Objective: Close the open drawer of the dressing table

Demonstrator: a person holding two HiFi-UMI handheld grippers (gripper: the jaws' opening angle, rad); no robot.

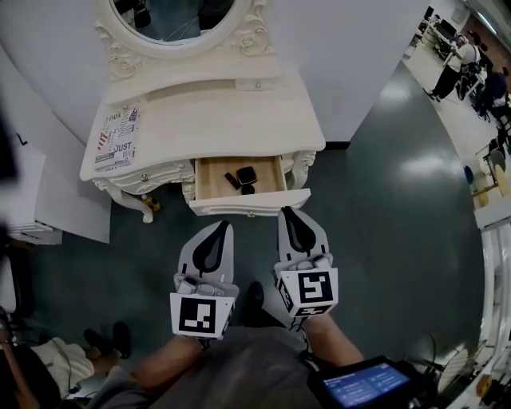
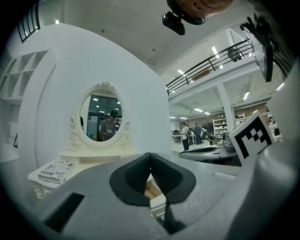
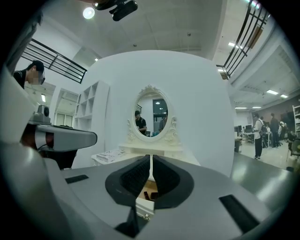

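Right now the right claw (image 1: 292, 212), clenched on nothing, is pointing level at the drawer (image 1: 209, 180) from just short of the right end of its front panel (image 1: 249, 204). The left claw (image 1: 223, 227), likewise clenched and empty, is hanging a little farther back from that panel's middle. Pulled out of the counter (image 1: 239, 120) toward the person, the drawer is lying straight ahead of both claws, with its front running crosswise to them and its slide running away beneath the mirror (image 1: 172, 20), so the right claw is looking the nearer for a push.
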